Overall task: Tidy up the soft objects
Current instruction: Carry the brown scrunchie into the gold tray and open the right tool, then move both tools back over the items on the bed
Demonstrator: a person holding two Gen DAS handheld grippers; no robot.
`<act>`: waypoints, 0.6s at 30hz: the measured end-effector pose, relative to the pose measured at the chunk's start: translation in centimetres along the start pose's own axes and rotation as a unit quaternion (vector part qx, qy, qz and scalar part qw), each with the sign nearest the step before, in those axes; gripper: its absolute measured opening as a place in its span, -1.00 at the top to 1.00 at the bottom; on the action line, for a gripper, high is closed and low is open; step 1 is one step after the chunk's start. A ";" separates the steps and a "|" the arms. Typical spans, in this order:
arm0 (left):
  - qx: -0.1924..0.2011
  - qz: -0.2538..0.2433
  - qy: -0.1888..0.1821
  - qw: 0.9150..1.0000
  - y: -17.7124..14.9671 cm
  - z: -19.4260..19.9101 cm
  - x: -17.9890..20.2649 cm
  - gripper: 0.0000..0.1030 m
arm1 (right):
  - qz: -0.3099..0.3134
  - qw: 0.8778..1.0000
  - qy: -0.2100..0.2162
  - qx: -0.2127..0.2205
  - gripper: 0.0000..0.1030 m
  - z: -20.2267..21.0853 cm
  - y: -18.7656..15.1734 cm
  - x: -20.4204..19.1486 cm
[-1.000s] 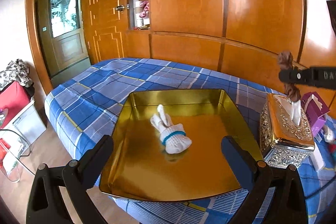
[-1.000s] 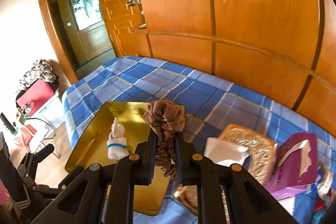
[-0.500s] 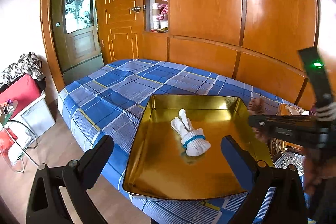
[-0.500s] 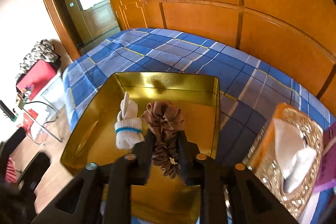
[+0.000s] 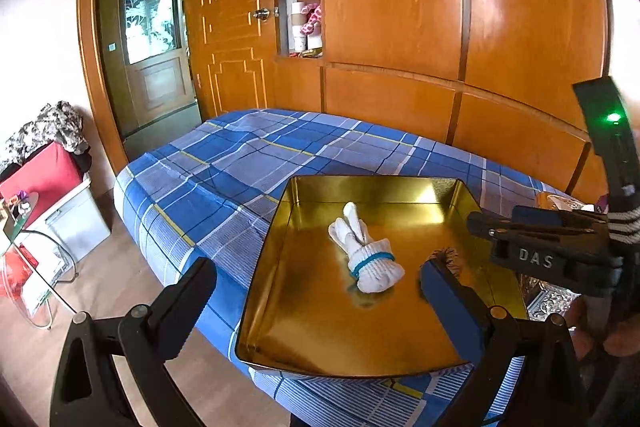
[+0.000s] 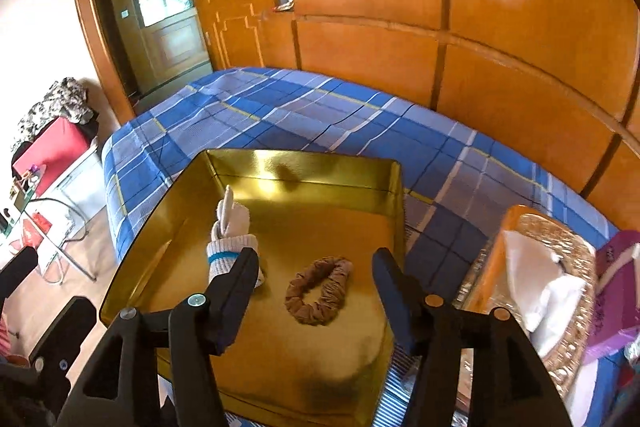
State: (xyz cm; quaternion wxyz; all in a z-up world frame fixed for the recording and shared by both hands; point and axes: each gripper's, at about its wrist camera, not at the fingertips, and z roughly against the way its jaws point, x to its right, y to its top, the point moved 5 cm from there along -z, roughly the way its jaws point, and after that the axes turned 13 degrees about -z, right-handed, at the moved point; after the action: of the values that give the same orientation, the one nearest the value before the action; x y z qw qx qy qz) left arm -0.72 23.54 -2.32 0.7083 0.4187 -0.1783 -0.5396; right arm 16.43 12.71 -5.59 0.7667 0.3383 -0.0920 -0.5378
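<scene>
Right tool (image 6: 316, 291) jaws just spread, brown scrunchie (image 6: 319, 289) lying free in gold tray (image 6: 304, 167) beside rolled sock (image 6: 232, 247); left tool (image 5: 320, 303) spread, empty; lift straight up, avoiding snagging.

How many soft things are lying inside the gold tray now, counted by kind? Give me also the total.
Rolled white sock with a blue band: 1
Brown scrunchie: 1
Total inside the gold tray: 2
</scene>
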 end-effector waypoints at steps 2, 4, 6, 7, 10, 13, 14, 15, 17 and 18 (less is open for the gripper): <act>0.003 -0.002 0.000 1.000 0.0 0.2 0.2 -0.99 | -0.001 1.000 -0.015 0.020 -0.16 1.1 -0.1 0.5; 0.005 -0.006 0.001 1.000 0.1 0.4 0.4 -0.99 | 0.000 0.999 -0.029 0.045 -0.16 2.6 -0.2 1.0; 0.009 -0.010 0.003 1.000 0.2 0.6 0.6 -0.99 | -0.004 0.997 -0.041 0.068 -0.18 4.0 -0.3 1.6; 0.010 -0.012 0.005 1.000 0.3 0.7 0.7 -0.99 | -0.006 0.996 -0.045 0.075 -0.21 4.4 -0.3 1.9; 0.013 -0.019 0.006 1.000 0.4 0.9 1.1 -0.99 | -0.009 0.993 -0.059 0.101 -0.22 6.2 -0.4 2.7; 0.012 -0.026 0.006 1.000 0.3 1.1 1.7 -0.99 | -0.012 0.990 -0.068 0.123 -0.22 7.7 -0.5 3.6; 0.012 -0.029 0.006 0.999 0.3 1.2 1.9 -0.99 | -0.013 0.989 -0.072 0.130 -0.22 8.2 -0.5 3.9; 0.012 -0.033 0.006 0.999 0.3 1.3 2.1 -0.99 | -0.013 0.988 -0.074 0.134 -0.22 8.6 -0.6 4.1; 0.013 -0.040 0.002 0.999 0.3 1.5 2.6 -0.99 | -0.016 0.986 -0.079 0.142 -0.22 9.4 -0.7 4.8; 0.013 -0.042 0.000 0.999 0.3 1.5 2.8 -0.99 | -0.019 0.986 -0.081 0.146 -0.22 9.7 -0.7 5.0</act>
State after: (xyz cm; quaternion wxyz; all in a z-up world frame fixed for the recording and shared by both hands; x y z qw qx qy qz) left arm -0.59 20.41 -1.76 0.6795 0.4348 -0.1672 -0.5669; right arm 12.98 4.01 0.17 0.6891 0.4035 -0.2248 -0.5584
